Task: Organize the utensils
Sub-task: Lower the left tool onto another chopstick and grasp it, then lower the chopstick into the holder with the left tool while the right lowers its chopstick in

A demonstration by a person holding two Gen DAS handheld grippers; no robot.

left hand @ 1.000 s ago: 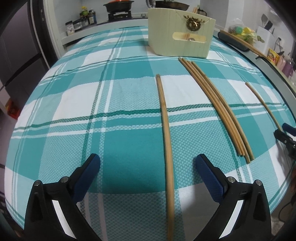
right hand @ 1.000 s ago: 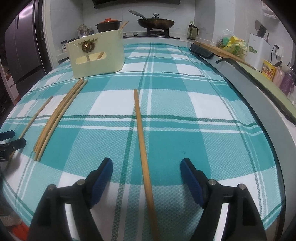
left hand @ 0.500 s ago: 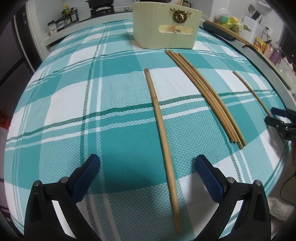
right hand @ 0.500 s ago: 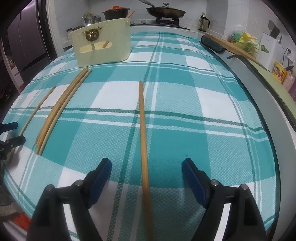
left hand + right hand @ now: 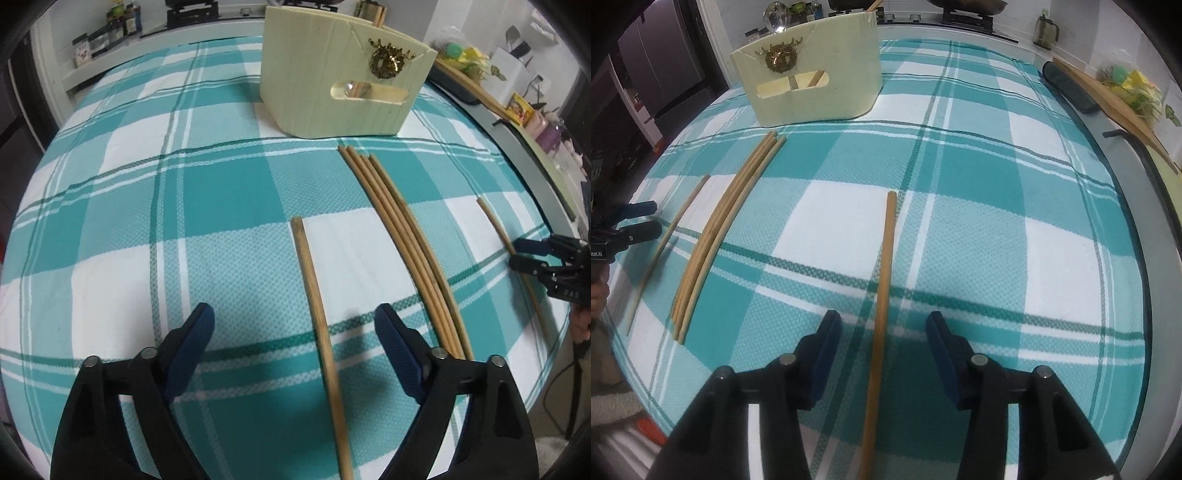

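Wooden chopsticks lie on a teal plaid cloth. My left gripper [image 5: 294, 334] is open, with a single chopstick [image 5: 317, 306] lying on the cloth between its fingers. My right gripper [image 5: 882, 339] is open, astride another single chopstick [image 5: 884, 280]. A bundle of several chopsticks [image 5: 402, 236] lies between the two singles; it also shows in the right wrist view [image 5: 724, 229]. A cream utensil holder [image 5: 343, 74] with a gold wreath stands at the far side, seen also in the right wrist view [image 5: 812, 70]; sticks stand inside it.
The cloth-covered table [image 5: 1015, 206] ends at a grey rim [image 5: 1145, 206] on the right. A stove with pans and bottles stands behind. A dark case [image 5: 1067, 88] and a wooden stick lie on the counter at right.
Both grippers have moved forward and lower toward the cloth, each over its single chopstick. The right gripper's jaws have narrowed somewhat. The holder looms nearer.
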